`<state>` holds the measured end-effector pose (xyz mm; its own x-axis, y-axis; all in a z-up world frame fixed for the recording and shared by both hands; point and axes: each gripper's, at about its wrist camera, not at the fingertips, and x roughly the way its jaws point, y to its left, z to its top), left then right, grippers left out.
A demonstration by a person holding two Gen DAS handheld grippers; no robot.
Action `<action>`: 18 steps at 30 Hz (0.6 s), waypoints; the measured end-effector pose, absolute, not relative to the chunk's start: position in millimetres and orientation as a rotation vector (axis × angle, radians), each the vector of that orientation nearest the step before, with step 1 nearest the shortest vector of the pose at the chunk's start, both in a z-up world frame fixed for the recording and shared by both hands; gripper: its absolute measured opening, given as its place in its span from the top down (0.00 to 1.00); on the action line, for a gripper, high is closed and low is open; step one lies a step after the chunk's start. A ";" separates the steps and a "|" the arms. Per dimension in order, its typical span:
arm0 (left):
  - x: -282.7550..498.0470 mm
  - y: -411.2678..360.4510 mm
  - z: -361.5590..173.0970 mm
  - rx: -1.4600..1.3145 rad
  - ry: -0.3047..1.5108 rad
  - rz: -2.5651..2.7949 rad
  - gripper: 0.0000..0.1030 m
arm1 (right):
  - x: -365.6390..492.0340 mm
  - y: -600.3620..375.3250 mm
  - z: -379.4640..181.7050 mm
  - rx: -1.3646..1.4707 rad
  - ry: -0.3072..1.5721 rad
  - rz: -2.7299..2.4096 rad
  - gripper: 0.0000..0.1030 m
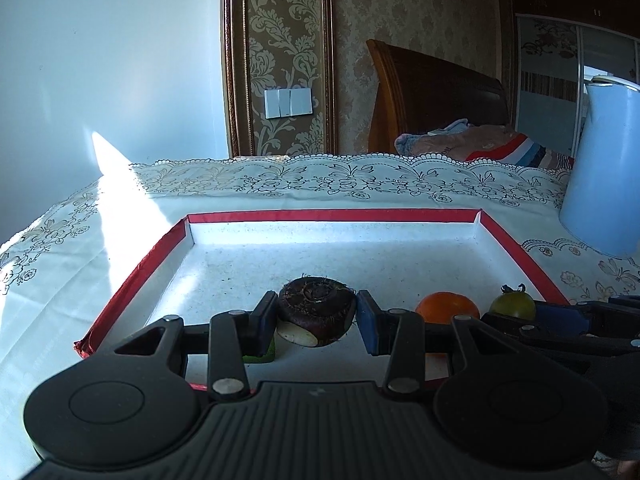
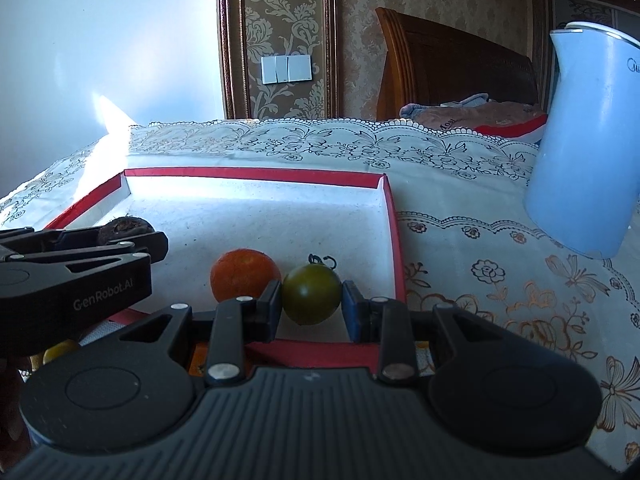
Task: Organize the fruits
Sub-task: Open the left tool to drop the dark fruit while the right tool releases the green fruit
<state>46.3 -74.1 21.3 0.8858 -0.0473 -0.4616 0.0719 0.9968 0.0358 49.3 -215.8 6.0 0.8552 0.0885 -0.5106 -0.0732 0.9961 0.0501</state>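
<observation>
A: Left wrist view — what does the left hand-held gripper (image 1: 316,320) hold?

B: A dark brown water chestnut (image 1: 317,307), pressed between both pads, so the jaws stand only partly closed around it. It sits low over the white floor of the red-rimmed tray (image 1: 332,216), near the tray's front edge.

A: And to the right of the chestnut?

B: An orange fruit (image 1: 447,307) lies inside the tray, then a green tomato (image 1: 513,306) near the tray's right wall, gripped by the right hand-held gripper (image 1: 532,312). A pale blue kettle (image 1: 608,168) stands outside the tray, beyond its right rim, on the lace-covered counter (image 1: 280,184).

A: Right wrist view — how stands the right hand-held gripper (image 2: 311,300)?

B: Its jaws are drawn in on the green tomato (image 2: 312,294), both pads touching its sides. The tomato is in the tray's (image 2: 394,240) front right corner, just beside the orange fruit (image 2: 244,276), which lies to its left.

A: And the left hand-held gripper (image 2: 132,236)?

B: It enters left of the orange fruit, with the water chestnut (image 2: 124,226) showing between its fingers. The kettle (image 2: 584,152) stands right of the tray.
</observation>
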 end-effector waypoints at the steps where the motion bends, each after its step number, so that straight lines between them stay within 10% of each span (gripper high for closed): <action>1: 46.4 -74.3 21.0 0.053 0.478 -0.062 0.60 | 49.4 -216.1 5.7 0.034 0.539 0.085 0.71; 18: 45.4 -81.9 15.3 0.089 0.461 -0.056 0.59 | 55.9 -212.6 5.7 0.076 0.528 0.066 0.71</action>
<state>45.4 -81.9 15.3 0.8940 -0.0340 -0.4467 0.0742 0.9946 0.0729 55.9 -212.6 5.7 0.8619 0.0827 -0.5003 -0.0435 0.9950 0.0894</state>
